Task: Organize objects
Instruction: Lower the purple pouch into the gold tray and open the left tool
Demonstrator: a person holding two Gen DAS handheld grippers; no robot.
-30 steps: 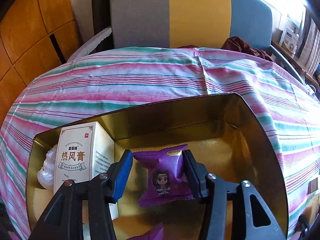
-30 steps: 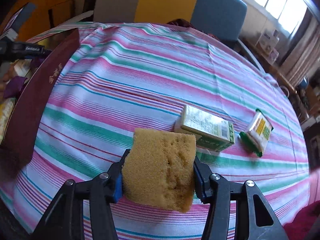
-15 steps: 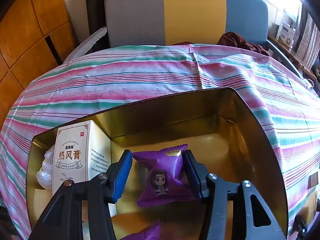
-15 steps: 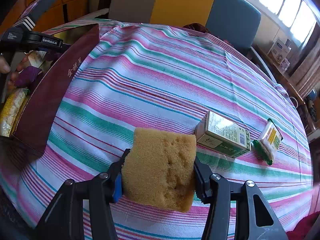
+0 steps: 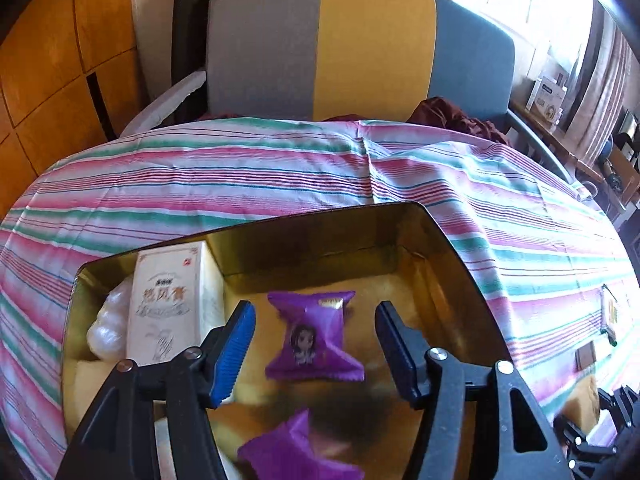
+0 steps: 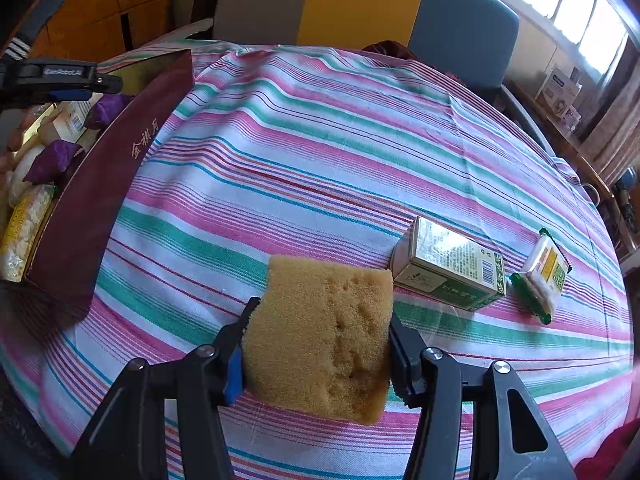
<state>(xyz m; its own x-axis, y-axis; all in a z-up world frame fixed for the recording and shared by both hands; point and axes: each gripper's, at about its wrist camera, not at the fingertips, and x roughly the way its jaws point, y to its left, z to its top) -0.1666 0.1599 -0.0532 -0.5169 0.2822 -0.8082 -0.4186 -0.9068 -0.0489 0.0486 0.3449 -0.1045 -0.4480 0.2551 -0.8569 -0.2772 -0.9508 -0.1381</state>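
A purple snack packet [image 5: 314, 336] lies in the gold-lined box [image 5: 340, 236]. My left gripper [image 5: 314, 344] hovers over it, jaws opening, with clear gaps on both sides of the packet. A white carton [image 5: 168, 308], a white bag [image 5: 106, 328] and a second purple packet [image 5: 288, 452] share the box. My right gripper [image 6: 318, 344] is shut on a yellow-brown sponge [image 6: 324, 336], held above the striped cloth. In the right wrist view the box [image 6: 100, 200] shows its maroon wall at left, with the left gripper [image 6: 60, 78] above it.
A green-and-cream carton [image 6: 452, 272] and a green-edged snack pack [image 6: 546, 276] lie on the striped tablecloth [image 6: 320, 140] to the right of the sponge. A grey, yellow and blue chair [image 5: 352, 44] stands behind the table. Shelves with boxes line the far right.
The left jaws have spread apart and let go of the purple packet, which now rests in the box; the left gripper has lifted slightly. The right gripper keeps the sponge.
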